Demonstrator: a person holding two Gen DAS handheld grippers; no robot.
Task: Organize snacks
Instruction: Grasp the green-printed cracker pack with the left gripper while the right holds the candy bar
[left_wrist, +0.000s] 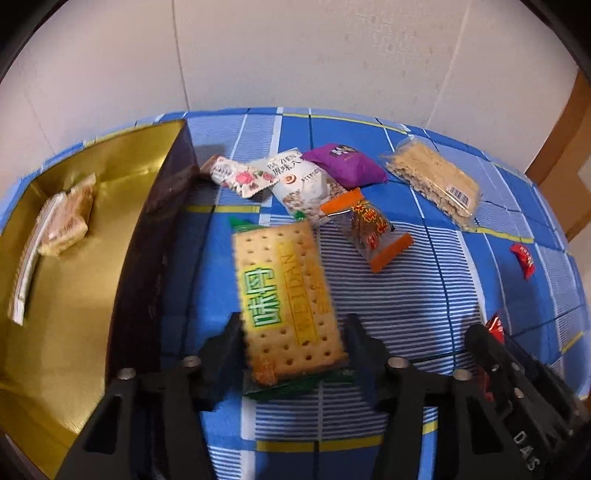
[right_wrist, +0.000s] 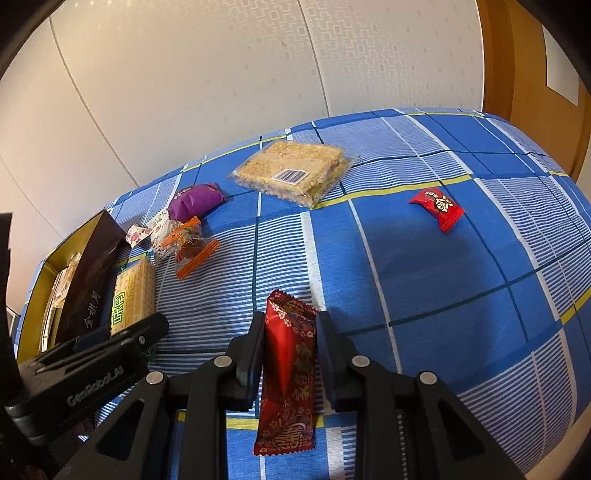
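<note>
Cracker packet (left_wrist: 286, 295) — lower end hidden between fingers (left_wrist: 232, 332).

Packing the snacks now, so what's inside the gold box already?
In the gold box, two or three pale packets lie at its far side. Its dark wall hides the near edge.

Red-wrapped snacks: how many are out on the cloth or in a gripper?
2. A long red patterned packet is clamped in the right gripper; a small red candy lies alone on the cloth toward the right. Others may be hidden in the box.
</note>
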